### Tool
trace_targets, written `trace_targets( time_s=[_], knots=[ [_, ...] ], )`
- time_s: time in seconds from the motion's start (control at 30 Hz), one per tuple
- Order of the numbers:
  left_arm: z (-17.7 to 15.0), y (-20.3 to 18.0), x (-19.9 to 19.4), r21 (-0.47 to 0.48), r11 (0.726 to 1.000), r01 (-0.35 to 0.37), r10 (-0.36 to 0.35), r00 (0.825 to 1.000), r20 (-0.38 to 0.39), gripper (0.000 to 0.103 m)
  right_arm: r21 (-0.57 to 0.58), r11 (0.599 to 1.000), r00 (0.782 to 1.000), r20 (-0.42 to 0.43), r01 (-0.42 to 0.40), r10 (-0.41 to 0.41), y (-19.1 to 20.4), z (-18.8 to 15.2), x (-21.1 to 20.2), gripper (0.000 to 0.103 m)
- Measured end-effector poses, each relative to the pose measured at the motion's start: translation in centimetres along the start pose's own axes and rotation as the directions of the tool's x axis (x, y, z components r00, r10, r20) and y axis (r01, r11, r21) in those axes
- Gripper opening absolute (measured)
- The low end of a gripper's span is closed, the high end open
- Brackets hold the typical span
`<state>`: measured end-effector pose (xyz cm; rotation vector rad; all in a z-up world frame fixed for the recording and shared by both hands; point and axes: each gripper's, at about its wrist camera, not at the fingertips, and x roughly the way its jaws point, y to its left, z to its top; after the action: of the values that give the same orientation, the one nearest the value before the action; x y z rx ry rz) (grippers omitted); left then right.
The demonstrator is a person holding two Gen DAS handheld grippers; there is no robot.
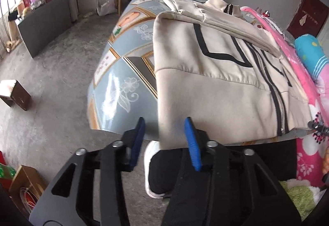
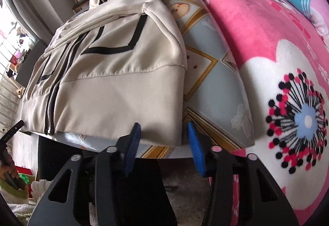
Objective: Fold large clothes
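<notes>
Lying zipped and face up across the patterned bench (image 1: 123, 74), your cream jacket (image 1: 216, 74) fills the centre and right of the left wrist view, its sleeves folded across the chest and its collar toward the top of the frame. Your left gripper (image 1: 164, 123) sits at the bottom centre, over the jacket's lower left corner where the hem band hangs just past the bench edge. The hem lies between the blue pads (image 1: 192, 143), yet a clear gap shows on either side of the cloth, so the jaws are released and pinch nothing. Below them you can see a white shoe (image 1: 150, 164) on the grey floor (your own foot, by the dark trouser leg above it).

In the right wrist view the jacket occupies the left and centre, and your right gripper (image 2: 164, 129) hovers at the bottom centre by the hem's lower right corner. Here too the jaws stand apart, with the corner of cloth between them but not clamped. A pink flowered blanket (image 2: 257, 41) covers the right of that frame, beside the bench.
</notes>
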<state>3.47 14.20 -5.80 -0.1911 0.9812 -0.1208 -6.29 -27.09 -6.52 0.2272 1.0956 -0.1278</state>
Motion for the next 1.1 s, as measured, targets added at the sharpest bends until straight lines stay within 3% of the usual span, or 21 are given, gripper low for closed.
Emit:
trace_targets(
  time_s=[0.13, 0.23, 0.27, 0.37, 0.43, 0.63, 0.9, 1.1],
  knots=[
    [-0.4, -0.9, 0.5, 0.016, 1.0, 0.0, 0.0, 1.0, 0.004, 0.022, -0.023, 0.999, 1.0, 0.005, 0.03, -0.03, 0.4, -0.1, -0.1, 0.023],
    [-0.5, -1.5, 0.1, 0.05, 0.999, -0.011, 0.01, 1.0, 0.021, 0.006, -0.028, 1.0, 1.0, 0.005, 0.011, -0.011, 0.3, 0.1, -0.5, 0.009],
    [-0.4, -1.5, -0.4, 0.055, 0.998, 0.0, -0.002, 1.0, 0.028, 0.004, -0.033, 0.999, 1.0, 0.012, 0.009, -0.008, 0.4, 0.2, -0.9, 0.008],
    [0.6, -2.0, -3.4, 0.067, 0.995, 0.076, -0.083, 0.992, 0.096, 0.004, -0.077, 0.997, 0.998, 0.066, 0.009, -0.004, 1.2, 0.8, -3.2, 0.008],
    [1.6, -2.2, -4.3, 0.075, 0.993, 0.089, -0.098, 0.988, 0.123, 0.004, -0.085, 0.996, 0.997, 0.082, 0.009, -0.002, 1.4, 1.5, -3.4, 0.007],
    [7.5, -1.8, -3.3, 0.028, 0.991, 0.131, -0.134, 0.975, 0.178, 0.004, -0.113, 0.994, 0.98, 0.198, 0.006, 0.017, 2.4, 6.8, -4.0, 0.007],
    [16.2, -2.4, 2.1, 0.001, 0.997, 0.08, -0.079, 0.983, 0.166, 0.004, -0.066, 0.998, 0.961, 0.276, -0.002, 0.021, 2.6, 16.9, -0.8, 0.007],
    [18.6, -2.7, 7.8, 0.001, 0.999, 0.051, -0.051, 0.993, 0.105, 0.009, 0.021, 0.999, 0.98, 0.196, -0.038, 0.033, 1.4, 20.9, 6.0, 0.007]
  ],
)
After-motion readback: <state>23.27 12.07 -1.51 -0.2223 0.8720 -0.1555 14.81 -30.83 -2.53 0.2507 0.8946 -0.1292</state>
